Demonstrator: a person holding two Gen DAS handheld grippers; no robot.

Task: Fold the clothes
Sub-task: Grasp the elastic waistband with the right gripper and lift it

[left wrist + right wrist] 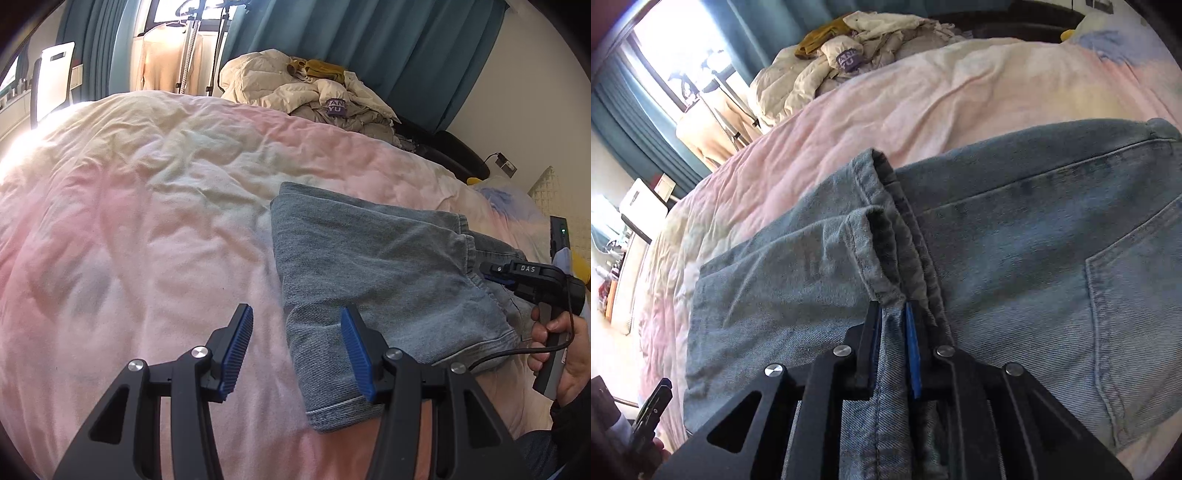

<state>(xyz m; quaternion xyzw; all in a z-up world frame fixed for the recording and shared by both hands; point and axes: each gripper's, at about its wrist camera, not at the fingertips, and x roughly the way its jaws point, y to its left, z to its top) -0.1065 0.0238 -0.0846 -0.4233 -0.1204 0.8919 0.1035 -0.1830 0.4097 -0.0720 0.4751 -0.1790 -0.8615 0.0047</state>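
Folded jeans [388,266] lying on the pink duvet [147,221], long axis running from the near hem toward the cream jacket pile [306,92]. Left gripper [295,332] hanging apart over the jeans' edge; right gripper [892,314] loosening, denim fold between.

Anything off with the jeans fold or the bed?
Mostly fine. The jeans lie folded on the pink duvet, but the two leg hems are staggered, one sticking out past the other, so the fold isn't square. A strip of denim sits between the right gripper's narrowly parted jaws. Left gripper is open, empty.
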